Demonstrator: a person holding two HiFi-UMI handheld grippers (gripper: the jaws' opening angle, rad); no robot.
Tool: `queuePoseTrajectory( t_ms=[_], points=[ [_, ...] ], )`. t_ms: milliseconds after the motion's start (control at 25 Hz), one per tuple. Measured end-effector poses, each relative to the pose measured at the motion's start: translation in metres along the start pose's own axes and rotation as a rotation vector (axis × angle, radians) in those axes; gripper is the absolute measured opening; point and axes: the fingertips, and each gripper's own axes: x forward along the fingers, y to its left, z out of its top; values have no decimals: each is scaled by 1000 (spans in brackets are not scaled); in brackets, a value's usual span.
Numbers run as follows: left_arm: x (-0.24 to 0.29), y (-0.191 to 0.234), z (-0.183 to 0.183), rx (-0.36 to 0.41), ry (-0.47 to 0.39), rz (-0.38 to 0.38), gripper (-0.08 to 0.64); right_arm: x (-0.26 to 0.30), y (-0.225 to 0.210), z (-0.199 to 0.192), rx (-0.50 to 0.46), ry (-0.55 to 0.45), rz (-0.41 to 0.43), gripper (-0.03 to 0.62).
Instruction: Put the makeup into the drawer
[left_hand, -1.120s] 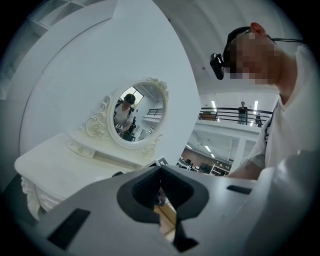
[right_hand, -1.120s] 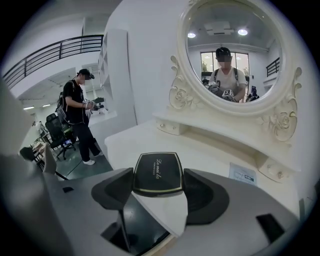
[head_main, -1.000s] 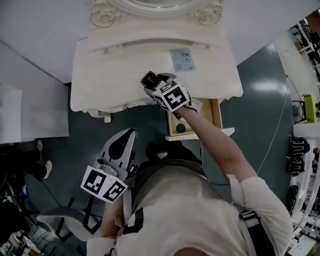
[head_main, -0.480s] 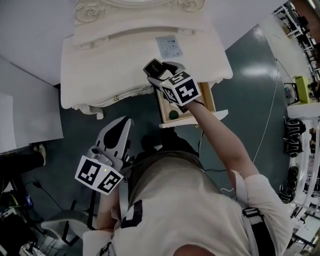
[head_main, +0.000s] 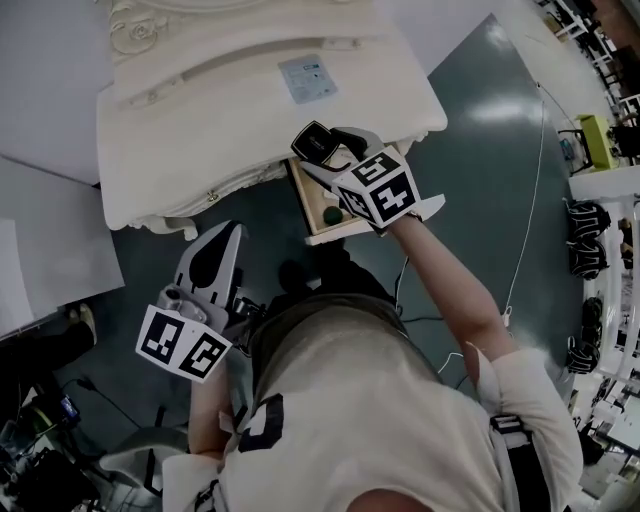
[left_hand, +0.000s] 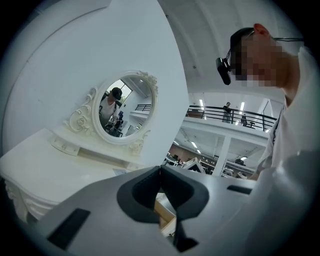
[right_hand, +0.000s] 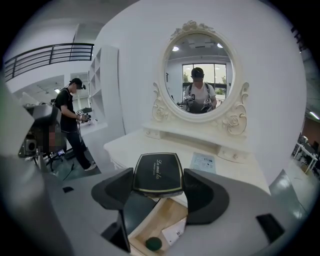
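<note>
I'm clamping the compact (right_hand: 157, 174) in the right gripper (right_hand: 158, 192) near the open drawer (right_hand: 166, 216). The left gripper (left_hand: 161, 176) is hanging clenched and empty. Lowering from here, I'm risking clipping the table (right_hand: 135, 145) edge.

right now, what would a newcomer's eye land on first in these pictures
Most striking is the black makeup compact clamped in the right tongs, held over the open wooden drawer, where a small green round thing lies. Behind it stands the white dressing table with its ornate oval mirror. The left tongs are shut on nothing, low at the person's side.
</note>
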Motion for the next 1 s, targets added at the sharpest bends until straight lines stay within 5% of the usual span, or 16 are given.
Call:
queuePoseTrajectory(
  t_ms=[400,1000],
  points=[
    [51,-24,-6,10,44,-32,55,-28,-13,-51,10,57,52,330],
    [114,-38,-8,37,71,8,55,-35,-47,-64,8,57,136,330]
  ],
)
